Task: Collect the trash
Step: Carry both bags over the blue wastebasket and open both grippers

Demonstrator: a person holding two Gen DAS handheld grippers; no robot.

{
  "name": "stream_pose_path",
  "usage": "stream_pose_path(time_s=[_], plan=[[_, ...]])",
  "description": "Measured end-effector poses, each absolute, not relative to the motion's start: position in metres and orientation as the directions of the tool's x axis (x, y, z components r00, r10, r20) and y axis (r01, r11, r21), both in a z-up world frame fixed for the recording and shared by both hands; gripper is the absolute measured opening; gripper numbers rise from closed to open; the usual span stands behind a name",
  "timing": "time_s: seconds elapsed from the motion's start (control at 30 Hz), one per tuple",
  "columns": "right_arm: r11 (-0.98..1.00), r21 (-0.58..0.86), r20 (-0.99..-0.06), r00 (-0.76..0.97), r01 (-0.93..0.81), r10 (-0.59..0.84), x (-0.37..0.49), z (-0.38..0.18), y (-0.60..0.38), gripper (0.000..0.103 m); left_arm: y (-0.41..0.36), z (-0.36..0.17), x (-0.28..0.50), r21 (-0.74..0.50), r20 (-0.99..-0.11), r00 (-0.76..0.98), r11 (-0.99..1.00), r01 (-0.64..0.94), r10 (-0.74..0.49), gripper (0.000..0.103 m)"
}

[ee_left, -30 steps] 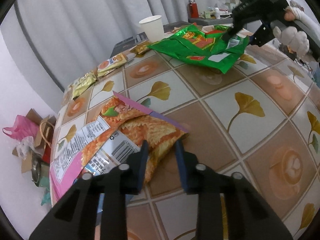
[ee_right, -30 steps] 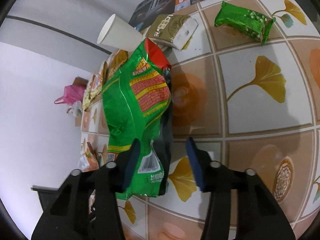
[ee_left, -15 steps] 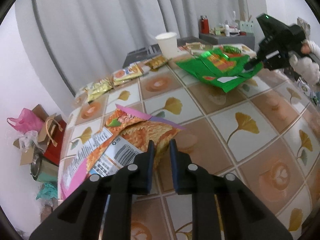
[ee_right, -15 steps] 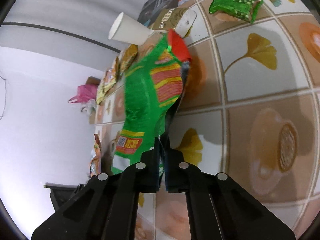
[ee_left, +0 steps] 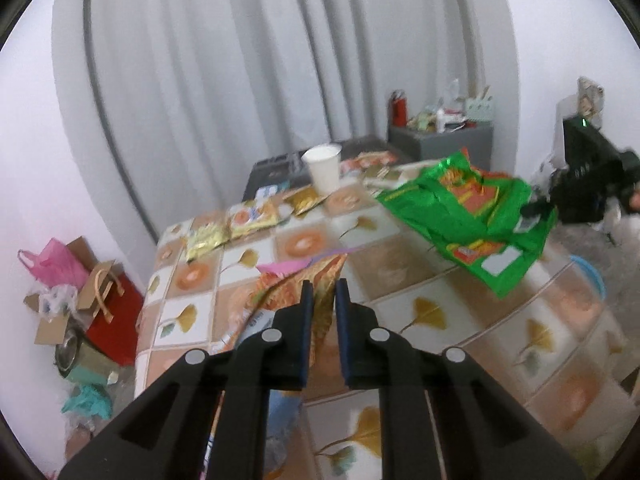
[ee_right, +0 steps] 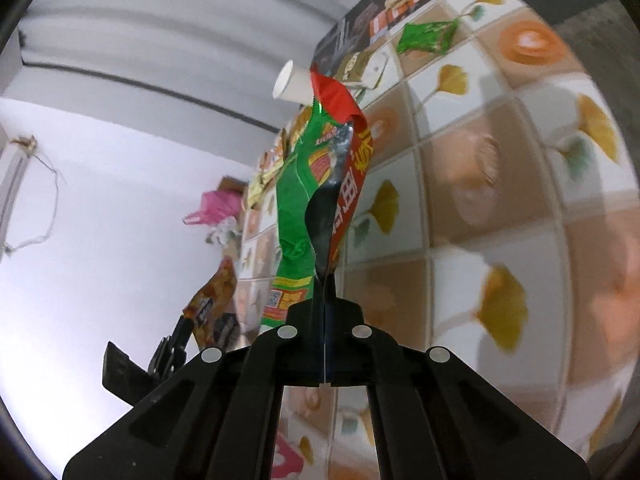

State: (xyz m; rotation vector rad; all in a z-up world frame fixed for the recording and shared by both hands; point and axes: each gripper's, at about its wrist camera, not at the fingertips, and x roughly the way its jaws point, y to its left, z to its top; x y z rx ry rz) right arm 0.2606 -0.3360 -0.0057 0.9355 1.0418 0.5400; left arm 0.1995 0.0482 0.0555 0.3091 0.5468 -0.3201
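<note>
My left gripper (ee_left: 321, 294) is shut on an orange and pink snack bag (ee_left: 280, 296) and holds it lifted above the tiled table (ee_left: 440, 308). My right gripper (ee_right: 325, 300) is shut on the edge of a large green chip bag (ee_right: 296, 200), which hangs in the air above the table (ee_right: 500, 208). In the left wrist view the green bag (ee_left: 468, 220) floats at the right, held by the right gripper (ee_left: 536, 210). In the right wrist view the left gripper (ee_right: 188, 330) with the orange bag (ee_right: 212, 296) shows at the lower left.
A white paper cup (ee_left: 323, 168), several small yellow and orange wrappers (ee_left: 248, 220) and a dark box (ee_left: 276, 172) lie at the table's far end. A small green packet (ee_right: 428, 36) lies on the table. Bags and cardboard (ee_left: 80, 296) clutter the floor at the left. A blue bin rim (ee_left: 592, 276) shows at the right.
Both grippers closed on their bags and lifted them off the table. The green bag rose and now hangs free; the orange bag rose with the left gripper.
</note>
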Motion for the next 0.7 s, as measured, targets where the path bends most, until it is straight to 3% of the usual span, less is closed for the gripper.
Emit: stream_pose_path(time_s=[0.27,0.7], plan=[[0.391,0.914,-0.376,0.585,0.108,0.719,0.178,-0.028,-0.400,0.000,-0.030,0.074,0.182,0.167,-0.551,0.741,0.819,0.549,-0.385,0.009],[0.275,0.933,-0.345,0.789,0.232,0.507,0.064,-0.064,-0.518,0.000,-0.193,0.088,0.155,0.045,-0.532,0.550,0.628,0.777,-0.643,0.009]])
